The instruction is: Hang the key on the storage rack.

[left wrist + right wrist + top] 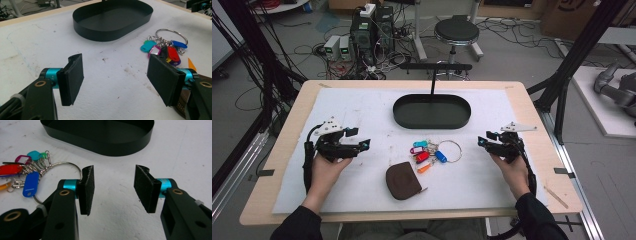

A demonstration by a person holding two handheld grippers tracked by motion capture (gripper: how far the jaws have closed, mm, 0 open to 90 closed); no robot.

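High view: bunch of key tags on a metal ring (434, 150) lying mid-table on white mat (362, 110), just in front of black oval tray (432, 111), brown pouch (402, 181) nearer. Right gripper (484, 141) close beside ring, half open, holding nothing. Left gripper (362, 145) farther off, wide open, empty.

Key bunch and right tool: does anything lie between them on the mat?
Nothing does. In the high view, bare white mat separates the key bunch from the right tool; in the right gripper view the ring lies just beyond its left pad, not between them.
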